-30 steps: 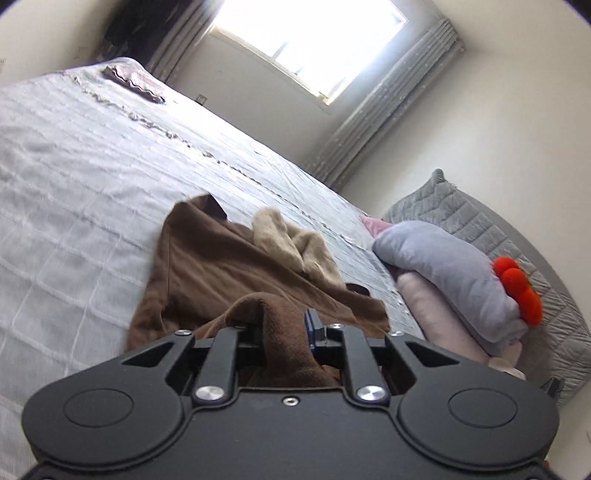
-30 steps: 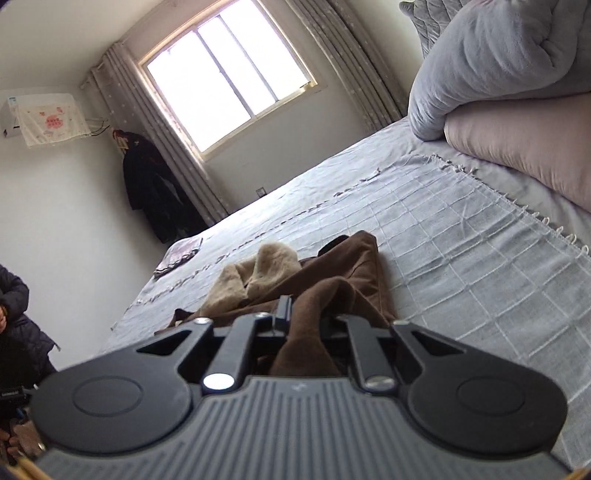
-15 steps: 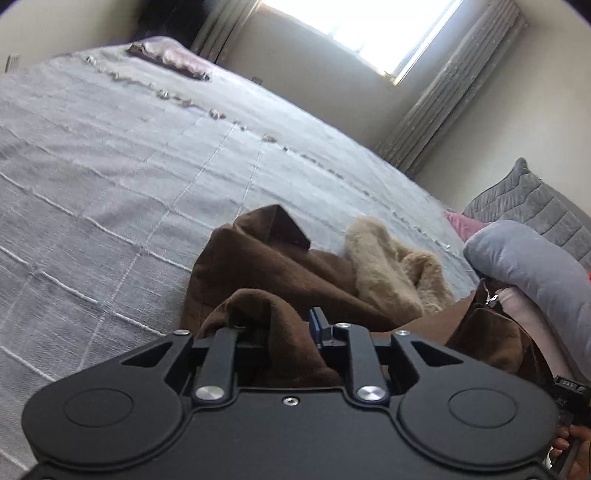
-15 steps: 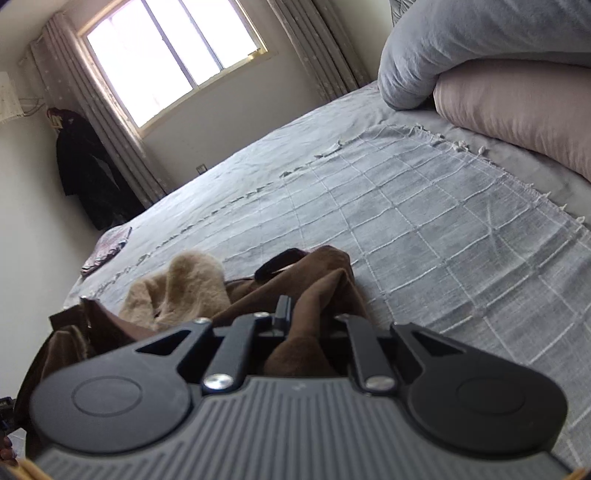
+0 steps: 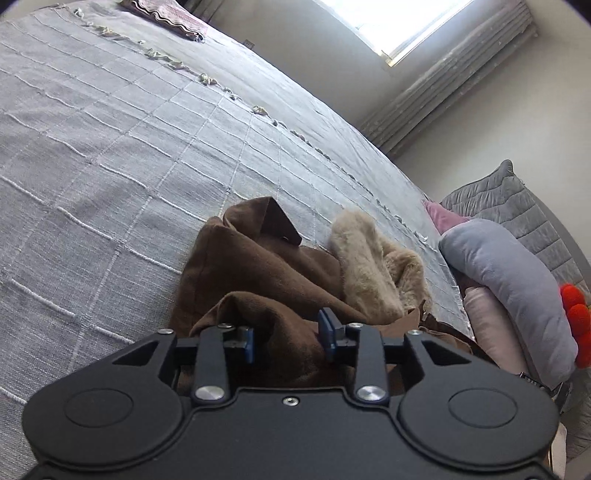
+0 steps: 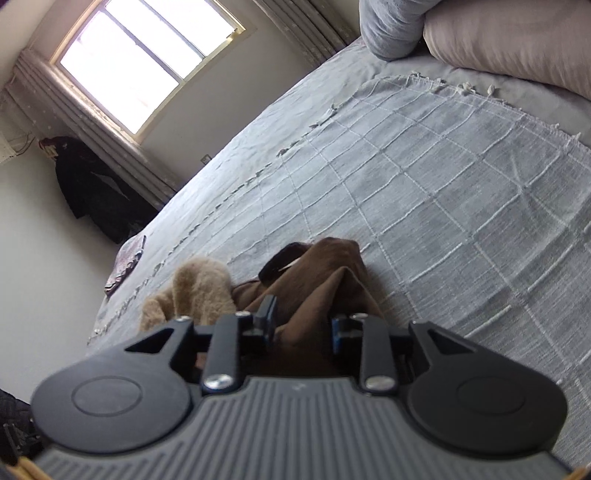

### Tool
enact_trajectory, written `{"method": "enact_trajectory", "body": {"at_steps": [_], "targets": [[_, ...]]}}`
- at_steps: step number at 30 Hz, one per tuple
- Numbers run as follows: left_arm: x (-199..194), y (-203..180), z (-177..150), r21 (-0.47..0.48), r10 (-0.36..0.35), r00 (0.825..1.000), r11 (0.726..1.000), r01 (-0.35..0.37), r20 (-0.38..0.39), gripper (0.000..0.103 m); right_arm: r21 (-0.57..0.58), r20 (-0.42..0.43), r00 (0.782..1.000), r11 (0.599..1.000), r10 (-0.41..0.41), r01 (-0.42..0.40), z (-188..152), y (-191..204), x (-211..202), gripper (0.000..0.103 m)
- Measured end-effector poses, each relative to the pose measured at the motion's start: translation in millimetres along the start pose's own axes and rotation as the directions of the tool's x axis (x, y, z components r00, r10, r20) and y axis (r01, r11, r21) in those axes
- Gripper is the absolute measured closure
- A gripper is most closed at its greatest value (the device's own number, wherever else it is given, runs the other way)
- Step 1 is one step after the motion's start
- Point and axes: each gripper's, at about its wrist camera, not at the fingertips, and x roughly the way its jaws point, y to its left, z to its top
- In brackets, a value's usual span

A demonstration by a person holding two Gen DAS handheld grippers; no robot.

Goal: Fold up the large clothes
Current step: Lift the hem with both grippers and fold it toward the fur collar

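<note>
Bedroom, bright window [image 6: 144, 62] with grey curtains [image 5: 439, 88], bed [image 5: 110, 155] covered by a grey grid-pattern blanket with fringe. Brown coat [image 5: 258, 273] with beige fur collar [image 5: 369, 266] lies bunched on the bed, low centre in both wrist views; in the right wrist view brown coat [image 6: 325, 273] sits right of the fur collar [image 6: 199, 288], which faces the window side.

Left gripper [image 5: 290, 338]: jaws opening, blue pads apart, a fold of the brown coat between them, cloth bulging up in the gap. Looks slack on the left pad; near or touching the right pad, cannot tell if pressed.

Right gripper [image 6: 303, 325]: jaws opening, a ridge of the same coat between them, visible space beside the cloth on both sides, not squeezed. Frame slightly motion-blurred.

Grey-blue pillow [image 5: 517, 291] stacked on a pink pillow [image 5: 491, 325] at the right edge of the left view, red plush bits [image 5: 574, 317] on it, grey quilted headboard [image 5: 517, 199] behind. Small folded pinkish cloth [image 5: 166, 18] at the bed's far corner. Dark coat [image 6: 92, 188] hangs on the wall beside the window in the right view. Dark sleeve or jacket [image 6: 11, 410] at lower left edge of the right view, person mostly out of frame
</note>
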Motion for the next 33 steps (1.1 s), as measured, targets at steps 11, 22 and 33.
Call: {"method": "enact_trajectory", "body": {"at_steps": [11, 22, 33], "targets": [[-44, 14, 23, -0.094, 0.049, 0.977, 0.995, -0.03, 0.209, 0.013, -0.127, 0.118, 0.992, 0.99, -0.039, 0.054, 16, 0, -36, 0.021], [20, -7, -3, 0.242, 0.173, 0.98, 0.951, -0.193, 0.101, 0.034, -0.434, 0.088, 0.975, 0.874, -0.202, 0.22, -15, 42, 44, 0.029], [-14, -56, -4, 0.277, 0.096, 0.889, 0.93, -0.24, 0.447, 0.095, -0.46, 0.451, 0.876, 0.798, -0.168, 0.389, -20, 72, 8, 0.092]]}}
